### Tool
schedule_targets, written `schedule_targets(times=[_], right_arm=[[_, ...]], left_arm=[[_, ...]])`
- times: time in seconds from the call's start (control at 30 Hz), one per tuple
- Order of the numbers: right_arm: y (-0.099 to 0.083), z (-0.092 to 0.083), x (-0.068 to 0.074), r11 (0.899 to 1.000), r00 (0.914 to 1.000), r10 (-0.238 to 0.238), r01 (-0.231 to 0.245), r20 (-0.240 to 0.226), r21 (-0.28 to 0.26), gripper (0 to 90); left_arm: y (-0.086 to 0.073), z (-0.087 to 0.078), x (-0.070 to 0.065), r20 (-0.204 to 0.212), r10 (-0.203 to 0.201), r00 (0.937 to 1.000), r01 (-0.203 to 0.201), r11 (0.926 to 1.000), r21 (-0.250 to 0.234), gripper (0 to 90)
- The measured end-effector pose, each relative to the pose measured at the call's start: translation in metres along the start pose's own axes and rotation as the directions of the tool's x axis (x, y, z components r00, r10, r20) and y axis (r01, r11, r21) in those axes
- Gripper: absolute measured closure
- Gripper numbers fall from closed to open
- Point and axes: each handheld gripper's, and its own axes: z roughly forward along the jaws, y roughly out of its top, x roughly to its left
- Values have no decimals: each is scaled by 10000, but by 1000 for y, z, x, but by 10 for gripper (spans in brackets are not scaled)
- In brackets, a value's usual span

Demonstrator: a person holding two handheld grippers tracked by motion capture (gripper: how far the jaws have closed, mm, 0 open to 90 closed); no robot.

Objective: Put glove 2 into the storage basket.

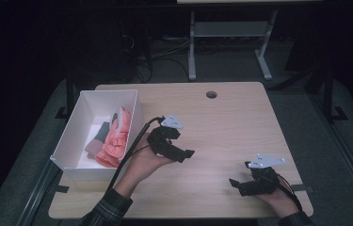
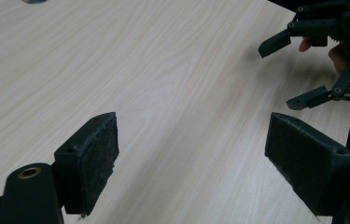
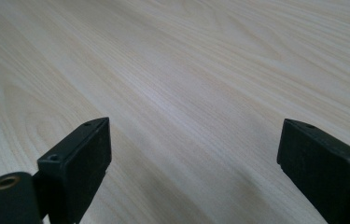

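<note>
My left gripper hovers over the light wooden table, just right of a white box. Its jaws stand wide open with bare wood between them. My right gripper is near the table's front right edge, also open and holding nothing. The left gripper view shows the right gripper farther off with its jaws spread. Inside the box lie folded coral-pink cloths and a darker grey-green piece.
A round cable hole sits near the table's far edge. Beyond the table are the grey legs of another desk and cables on the floor. A plaid sleeve comes in at the bottom left.
</note>
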Motion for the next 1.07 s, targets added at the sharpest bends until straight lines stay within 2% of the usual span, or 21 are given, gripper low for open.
schedule_targets(times=[0.1,0.2,0.23,0.4,0.43,0.5,0.6,0.67,0.73,1.0,1.03,1.07], right_arm=[[0,1,0,10000,10000,-7,7,-12,33,95],[1,1,0,10000,10000,-17,17,-38,12,95],[1,2,0,10000,10000,-61,61,-44,5,95],[3,3,1,9999,9999,-108,108,-103,-9,95],[3,3,1,10000,9999,-95,95,-102,7,95],[3,4,1,10000,9999,-94,94,-116,-11,95],[3,4,2,10000,9999,-81,81,-114,10,95],[3,4,1,9999,9999,-101,101,-110,0,95],[3,4,1,10000,9999,-85,85,-109,-5,95],[4,4,3,9999,9998,-169,168,-139,-18,95],[4,4,3,9998,9997,-201,201,-145,-19,95],[4,4,3,9998,9997,-194,194,-145,-13,95]], left_arm=[[-5,8,-6,-48,129,9999,-129,9999,-82,170],[-10,16,-8,75,55,10000,-55,10000,-79,171],[-13,18,-9,33,201,9998,-201,9998,-40,172],[-27,29,-11,342,-79,9994,87,9997,-243,172],[-31,34,-12,341,-107,9994,112,9998,-148,172],[-37,40,-14,220,114,9997,-117,9998,159,171],[-46,46,-14,400,78,9992,-90,9995,293,171],[-51,49,-15,352,158,9993,-171,9992,371,170],[-56,50,-14,254,317,9992,-327,9986,418,170],[-66,54,-13,310,263,9992,-281,9977,619,170],[-67,54,-12,203,471,9987,-483,9965,677,169],[-68,54,-12,162,436,9989,-447,9963,736,168]])
